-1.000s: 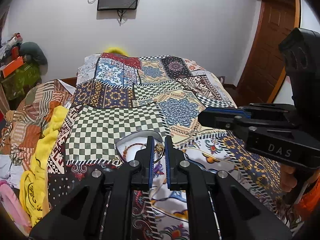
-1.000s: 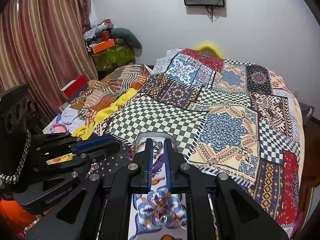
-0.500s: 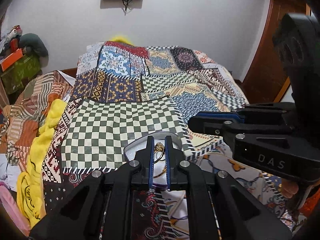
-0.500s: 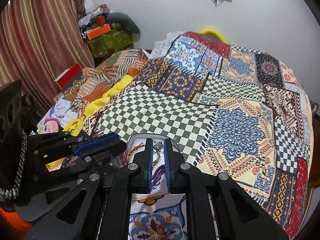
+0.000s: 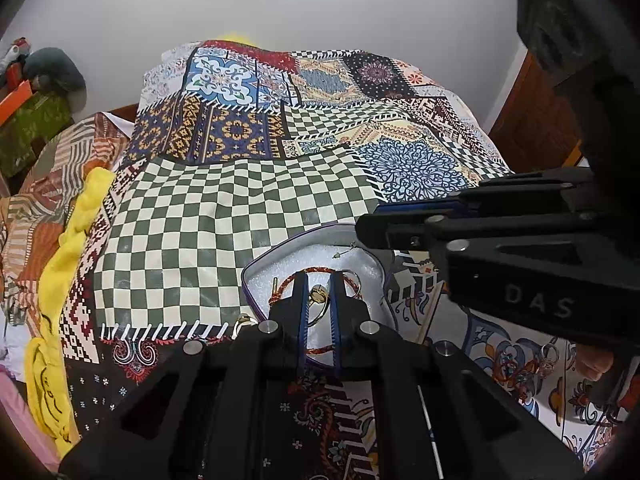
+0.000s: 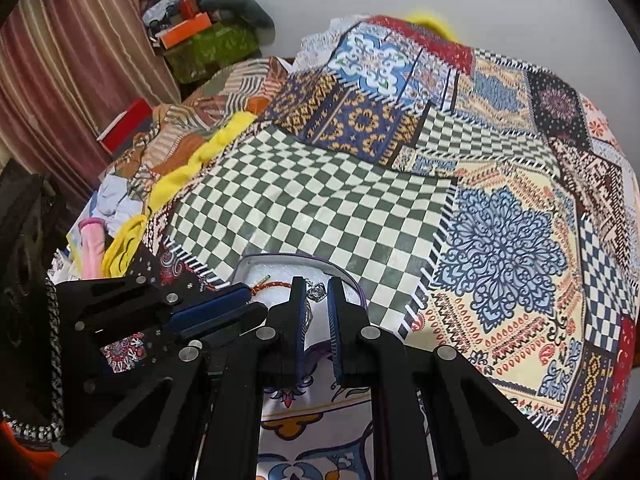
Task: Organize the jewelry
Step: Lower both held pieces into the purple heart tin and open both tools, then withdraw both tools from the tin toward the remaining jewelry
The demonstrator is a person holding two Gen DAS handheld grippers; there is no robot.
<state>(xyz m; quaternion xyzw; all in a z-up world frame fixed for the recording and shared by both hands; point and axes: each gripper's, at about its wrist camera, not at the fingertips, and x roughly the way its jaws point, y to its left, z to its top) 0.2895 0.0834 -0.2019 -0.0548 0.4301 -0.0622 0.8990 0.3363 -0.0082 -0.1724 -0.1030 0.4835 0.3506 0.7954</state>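
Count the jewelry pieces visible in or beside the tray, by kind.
red braided bracelet: 1, in the tray
gold ring: 2, one in the left gripper, one on the bedspread
silver pendant: 1, in the right gripper
Total: 4; smaller bits are too tiny to classify.

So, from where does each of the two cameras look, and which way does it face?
Left wrist: sits on the left gripper, looks along its fingers down at the jewelry tray on the bed; the right gripper enters from the right.
Right wrist: sits on the right gripper, faces the same tray and bed; the left gripper enters from the left.
Shared: tray, red cord bracelet, checkered quilt, and each sees the other gripper.
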